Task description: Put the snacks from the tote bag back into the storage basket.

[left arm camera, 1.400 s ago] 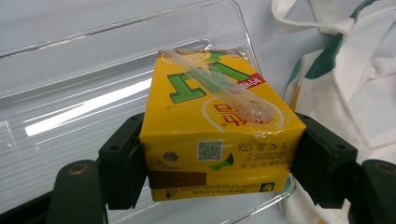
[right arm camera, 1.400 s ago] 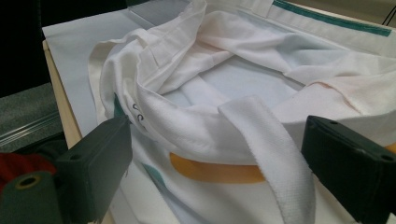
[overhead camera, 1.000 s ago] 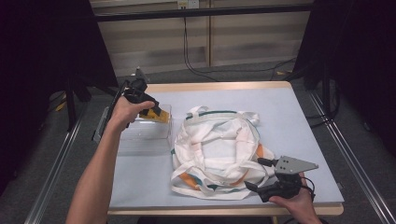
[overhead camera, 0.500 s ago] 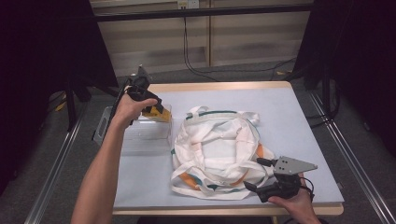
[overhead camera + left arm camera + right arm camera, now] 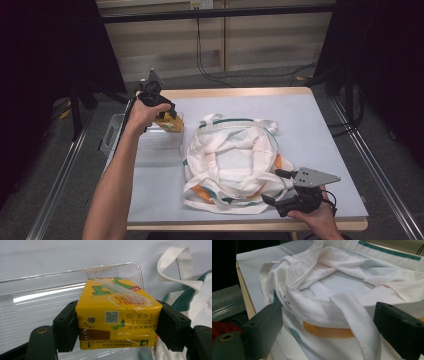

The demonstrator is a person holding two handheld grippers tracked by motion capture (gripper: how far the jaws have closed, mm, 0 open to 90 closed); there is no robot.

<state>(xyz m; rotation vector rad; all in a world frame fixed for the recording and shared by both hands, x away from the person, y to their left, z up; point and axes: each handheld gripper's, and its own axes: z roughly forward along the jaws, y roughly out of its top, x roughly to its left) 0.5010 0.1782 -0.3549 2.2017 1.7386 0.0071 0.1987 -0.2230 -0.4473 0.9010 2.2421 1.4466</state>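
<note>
A yellow drink carton (image 5: 116,320) is clamped between the jaws of the left gripper (image 5: 159,107), one pad pressed against each side of it. In the high view it is held just above the clear plastic bin (image 5: 150,145) that sits at the left edge of the table (image 5: 320,130), over the bin's far corner on the bag side. Whether the carton is touching the bin wall cannot be told. A wrapped straw is seen stuck across the carton's top face in the left gripper view.

A white cloth bag (image 5: 235,165) with green trim and an orange print is lying slumped in the middle of the table, mouth open upward, handles flopped over the rim. The bin is just beside its left side.

The right gripper (image 5: 282,192) is held low at the near edge of the table, by the bag's near right corner. Its jaws stand apart; in the right gripper view a bag handle (image 5: 359,322) and the rim run between them, but no pinch is seen.

Progress, as judged: the pick is done, since the carton is gripped and lifted off the bin. Left to do: the carton has to be carried across to the bag, lowered through the mouth and released. The bag mouth is probably going to be held open by the right gripper first; that grip is not yet made. No item can be made out inside the bag.
</note>
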